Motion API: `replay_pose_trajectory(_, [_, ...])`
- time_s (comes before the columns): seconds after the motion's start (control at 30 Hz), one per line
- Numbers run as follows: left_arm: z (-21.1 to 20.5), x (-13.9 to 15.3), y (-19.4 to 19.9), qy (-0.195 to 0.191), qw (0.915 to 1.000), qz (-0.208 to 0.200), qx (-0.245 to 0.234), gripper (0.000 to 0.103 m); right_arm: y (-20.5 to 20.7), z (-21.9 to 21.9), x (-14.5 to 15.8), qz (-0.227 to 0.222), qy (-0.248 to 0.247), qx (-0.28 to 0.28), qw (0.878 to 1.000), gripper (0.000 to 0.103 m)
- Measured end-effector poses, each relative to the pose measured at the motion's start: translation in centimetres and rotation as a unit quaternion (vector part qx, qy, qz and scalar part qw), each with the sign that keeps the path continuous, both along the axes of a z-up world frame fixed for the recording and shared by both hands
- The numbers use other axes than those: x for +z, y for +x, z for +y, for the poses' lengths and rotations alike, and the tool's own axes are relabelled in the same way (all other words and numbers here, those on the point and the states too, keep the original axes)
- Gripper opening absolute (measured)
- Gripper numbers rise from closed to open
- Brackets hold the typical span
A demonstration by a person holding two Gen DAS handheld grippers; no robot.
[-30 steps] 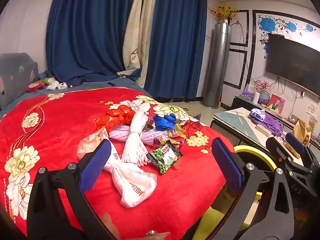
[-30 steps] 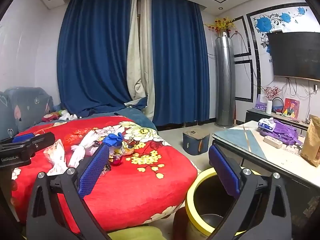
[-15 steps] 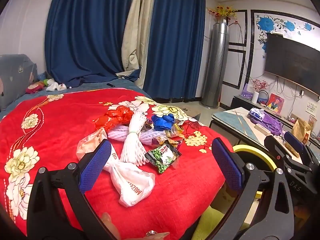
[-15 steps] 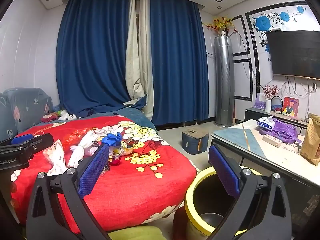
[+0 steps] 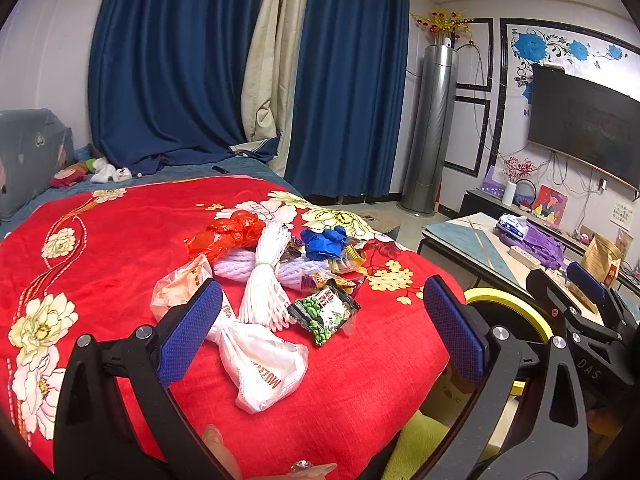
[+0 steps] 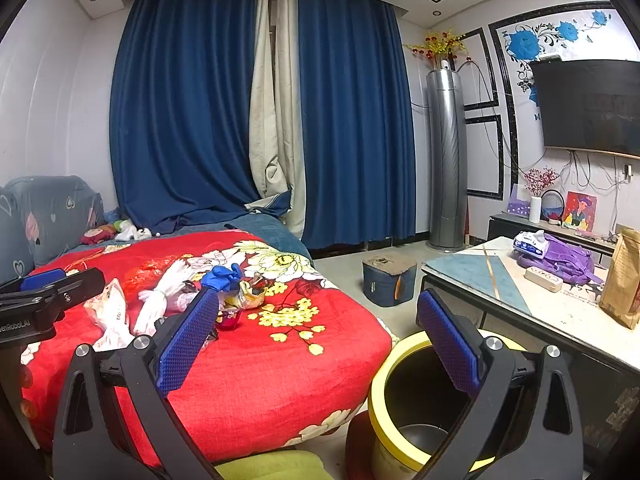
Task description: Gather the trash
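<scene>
While each hand-held gripper, left (image 5: 320,332) and right (image 6: 316,340), stays wide, the trash pile (image 5: 272,276) lies unmoved.

Blue curtains (image 6: 192,120) behind; grey tower unit (image 6: 447,160) beside them; dark TV (image 6: 592,108) on wall; purple bag (image 6: 560,258) and brown pouch (image 6: 622,280) on low table (image 6: 472,276).

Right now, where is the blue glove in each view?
Left wrist: blue glove lies mid-frame, at the far right of the trash pile.
Right wrist: blue glove sits left of centre, above the left finger.
Shared landmark: the yellow-rimmed bin beside the bed.
</scene>
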State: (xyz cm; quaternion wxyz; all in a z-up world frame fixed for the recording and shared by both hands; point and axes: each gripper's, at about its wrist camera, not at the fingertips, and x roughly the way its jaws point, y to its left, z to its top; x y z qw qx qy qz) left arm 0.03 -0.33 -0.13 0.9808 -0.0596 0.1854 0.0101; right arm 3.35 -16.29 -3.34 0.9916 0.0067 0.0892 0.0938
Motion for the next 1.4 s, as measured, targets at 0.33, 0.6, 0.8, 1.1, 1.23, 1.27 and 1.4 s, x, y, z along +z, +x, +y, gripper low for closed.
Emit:
replay_pose_trajectory(0.33, [0.0, 0.1, -0.1, 0.001, 1.0000, 0.000, 0.000, 0.092, 0.0, 0.0, -0.1, 0.003, 0.000, -0.002, 1.000, 0.097])
replay_pose_trajectory(0.6, [0.0, -0.4, 0.0, 0.000, 1.0000, 0.003, -0.001, 0.092, 0.0, -0.1, -0.1, 0.005, 0.000, -0.002, 1.000, 0.097])
replay_pose_trajectory(0.8, [-0.1, -0.6, 0.0, 0.000, 1.0000, 0.004, -0.001, 0.092, 0.0, -0.1, -0.1, 0.006, 0.000, 0.000, 1.000, 0.097])
replay_pose_trajectory(1.1, [1.6, -1.1, 0.1, -0.021, 0.9992, 0.019, 0.029, 0.092, 1.1, 1.2, -0.1, 0.022, -0.011, 0.052, 0.998, 0.097])
replay_pose_trajectory(1.23, [3.0, -0.9, 0.3, -0.030, 0.9983, 0.021, 0.045, 0.092, 1.6, 3.0, -0.1, 0.029, -0.025, 0.084, 0.996, 0.097])
replay_pose_trajectory(1.27, [3.4, -0.8, 0.3, -0.032, 0.9981, 0.020, 0.049, 0.092, 1.6, 3.5, -0.1, 0.031, -0.028, 0.095, 0.995, 0.097])
replay_pose_trajectory(1.4, [4.7, -0.6, 0.5, -0.037, 0.9969, 0.020, 0.067, 0.092, 2.2, 5.7, 0.2, 0.039, -0.033, 0.124, 0.991, 0.097])
